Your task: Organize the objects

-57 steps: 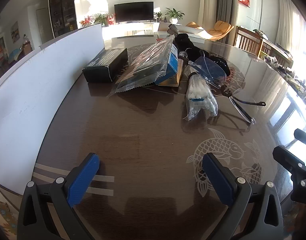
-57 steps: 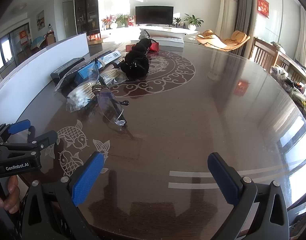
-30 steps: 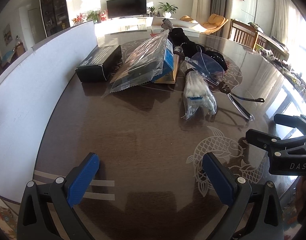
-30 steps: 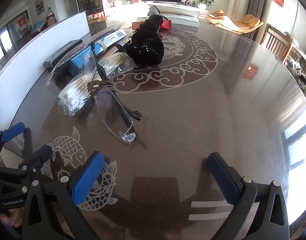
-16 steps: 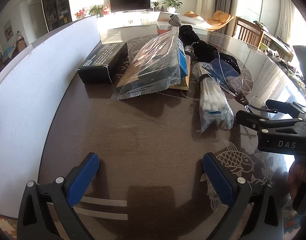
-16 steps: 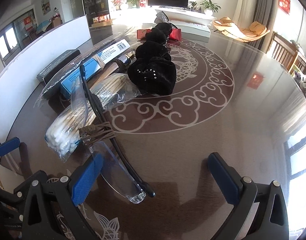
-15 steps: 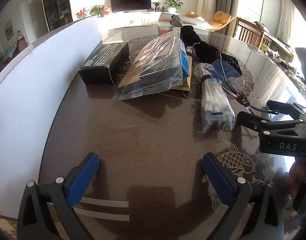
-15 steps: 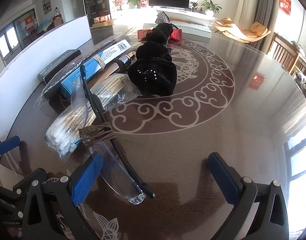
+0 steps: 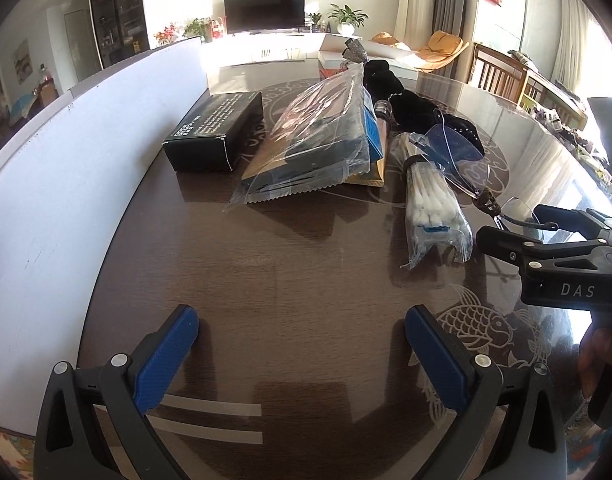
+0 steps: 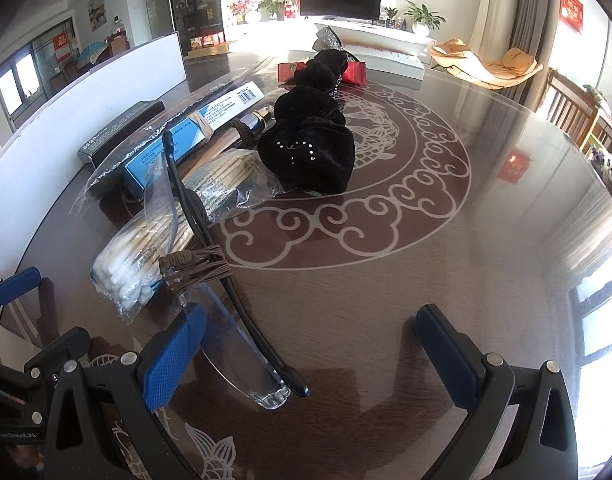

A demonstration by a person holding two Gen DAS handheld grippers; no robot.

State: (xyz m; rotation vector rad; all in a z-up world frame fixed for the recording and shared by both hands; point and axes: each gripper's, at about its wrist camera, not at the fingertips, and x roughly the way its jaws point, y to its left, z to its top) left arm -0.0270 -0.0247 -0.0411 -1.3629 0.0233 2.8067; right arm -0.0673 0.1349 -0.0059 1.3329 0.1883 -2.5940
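You are working over a dark, glossy worktop [image 10: 486,184] with a white board [image 9: 66,168] standing along its left edge. A black velvet bag [image 10: 310,148] is lying near the middle, and left of it a clear-wrapped blue box [image 9: 326,140] is sitting beside a black box [image 9: 214,132]. A bag of cotton swabs [image 9: 434,208] is lying in front of them, with clear safety glasses [image 10: 226,320] resting partly on it. Your right gripper [image 10: 312,354] is hovering spread wide, its left finger [image 10: 174,360] just over the glasses' lens, gripping nothing. Your left gripper [image 9: 302,360] is also spread, empty, over bare worktop well short of the swabs.
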